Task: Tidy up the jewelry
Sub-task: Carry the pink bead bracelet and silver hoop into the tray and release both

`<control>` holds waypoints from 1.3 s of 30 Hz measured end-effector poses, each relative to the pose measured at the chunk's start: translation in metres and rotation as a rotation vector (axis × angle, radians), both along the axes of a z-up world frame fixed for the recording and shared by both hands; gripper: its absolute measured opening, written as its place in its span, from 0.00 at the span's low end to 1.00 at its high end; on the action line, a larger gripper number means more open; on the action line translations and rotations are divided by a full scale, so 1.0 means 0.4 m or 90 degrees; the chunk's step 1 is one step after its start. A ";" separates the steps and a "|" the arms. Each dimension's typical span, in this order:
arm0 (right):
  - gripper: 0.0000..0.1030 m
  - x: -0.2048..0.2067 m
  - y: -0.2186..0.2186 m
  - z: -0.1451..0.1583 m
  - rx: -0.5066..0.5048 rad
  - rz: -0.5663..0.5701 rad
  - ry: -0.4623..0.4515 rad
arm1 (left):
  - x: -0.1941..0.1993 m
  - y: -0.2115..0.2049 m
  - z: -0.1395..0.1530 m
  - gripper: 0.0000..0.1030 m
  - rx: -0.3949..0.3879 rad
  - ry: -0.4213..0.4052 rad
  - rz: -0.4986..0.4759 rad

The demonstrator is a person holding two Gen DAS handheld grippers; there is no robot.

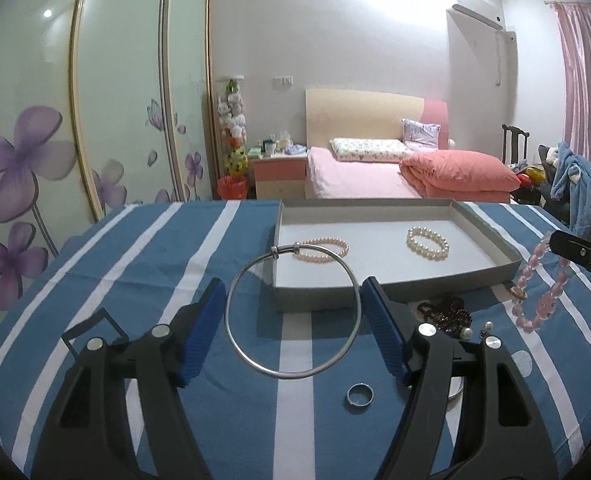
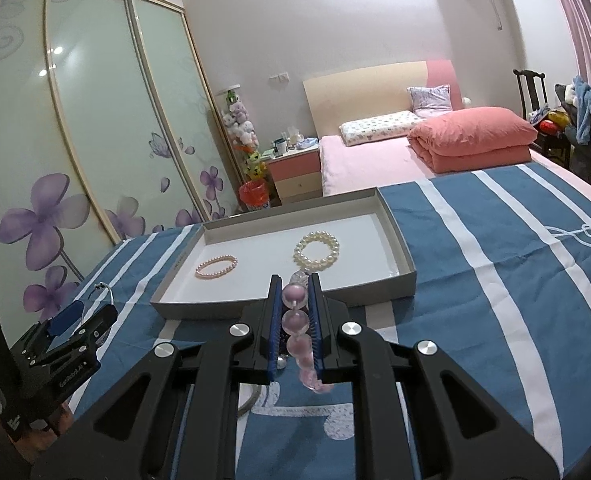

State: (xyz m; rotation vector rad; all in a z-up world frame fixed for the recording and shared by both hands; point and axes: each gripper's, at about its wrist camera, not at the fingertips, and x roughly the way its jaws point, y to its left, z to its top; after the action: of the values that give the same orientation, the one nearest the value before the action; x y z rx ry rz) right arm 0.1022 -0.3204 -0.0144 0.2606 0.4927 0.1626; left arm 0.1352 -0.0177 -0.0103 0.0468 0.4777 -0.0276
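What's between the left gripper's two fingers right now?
The silver bangle, held across its width by the left gripper in the left wrist view. Through its hoop: striped cloth and the gray tray's near corner.

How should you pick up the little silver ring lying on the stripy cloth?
The small silver ring lies flat, hole facing up, so probably come straight down from above and pinch opposite sides of its thin band. It's low and slippery-looking, so the fingertips would need to close almost at the striped cloth.

Left black two-finger gripper with blue ribbed pads (image 1: pixel 291 312): jaws wide apart, pads pressing on both sides of thin silver ring bangle (image 1: pixel 231 332), held above surface. Right black gripper with blue pads (image 2: pixel 294 328): jaws nearly closed, clamping pink translucent bead bracelet (image 2: pixel 295 324).
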 end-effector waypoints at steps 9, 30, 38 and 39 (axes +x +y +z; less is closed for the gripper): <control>0.13 -0.023 0.020 0.030 0.001 0.002 -0.037 | -0.043 -0.030 0.036 0.66 0.017 -0.060 0.002; 0.13 0.035 0.053 0.122 -0.015 -0.025 -0.139 | 0.053 -0.080 0.113 0.66 0.026 -0.120 0.004; 0.13 0.145 0.063 0.113 -0.011 -0.030 -0.118 | 0.165 -0.101 0.097 0.66 0.029 -0.101 -0.007; 0.13 0.161 0.063 0.110 -0.010 -0.029 -0.114 | 0.184 -0.102 0.091 0.66 0.027 -0.094 -0.009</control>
State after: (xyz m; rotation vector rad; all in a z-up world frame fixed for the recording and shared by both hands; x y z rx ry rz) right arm 0.1665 -0.2950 0.0295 0.2393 0.3101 0.1359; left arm 0.2088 -0.0585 0.0260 0.0927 0.3311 -0.0286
